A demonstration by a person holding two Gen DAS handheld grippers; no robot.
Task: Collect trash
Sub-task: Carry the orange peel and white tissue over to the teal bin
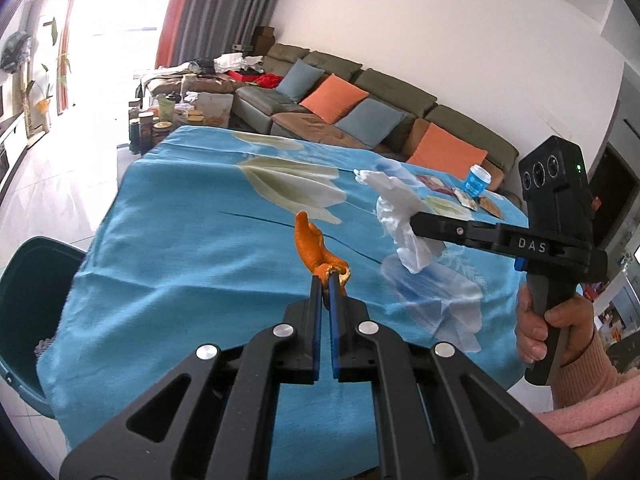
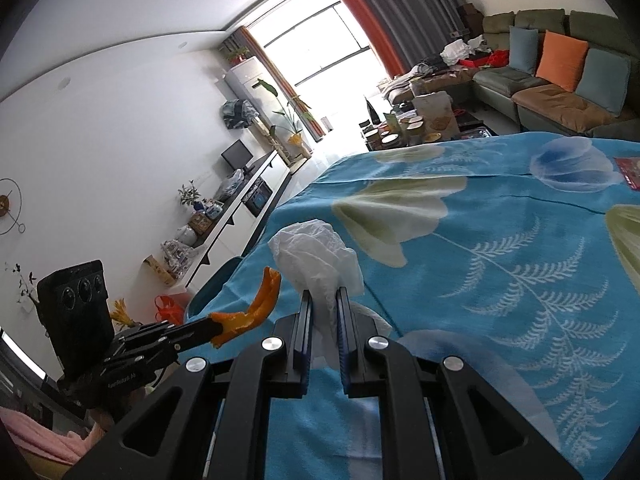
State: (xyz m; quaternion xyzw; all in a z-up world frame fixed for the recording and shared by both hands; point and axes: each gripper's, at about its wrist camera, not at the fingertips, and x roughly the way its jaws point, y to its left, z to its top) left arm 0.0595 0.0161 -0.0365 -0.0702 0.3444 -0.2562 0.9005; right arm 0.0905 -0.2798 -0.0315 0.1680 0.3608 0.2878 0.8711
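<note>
Left wrist view. My left claw [image 1: 329,276] is clenched on a strip of orange peel [image 1: 316,246], which stands up from the fingertips, clear of the blue flowered cloth [image 1: 192,264] that covers the table. My right claw [image 1: 416,226] enters from the right edge, its handle in my right hand [image 1: 552,328], and grips a crumpled white tissue [image 1: 400,216] held above the cloth. A dark green bin [image 1: 24,304] stands at the left edge of the table, below the cloth's hem — the likely drop point. At the far right end of the table lie several flat snack wrappers [image 1: 460,194] and a small blue cup [image 1: 477,179]; these are not yet collected.

Right wrist view. My right claw [image 2: 323,292] is closed on the white tissue [image 2: 316,256], which bulges out above the fingertips; nothing else sits between the fingers. My left claw [image 2: 212,322] shows at lower left, holding the orange peel [image 2: 252,308] over the table's near edge. The rim of the green bin [image 2: 216,280] shows just beyond that edge. A red wrapper [image 2: 630,172] lies at the far right margin.

Task status. Two items are lifted — one per claw — and neither is in the bin yet. I judge the remaining steps to be: carry both to the bin, release, then return for the wrappers and cup.
</note>
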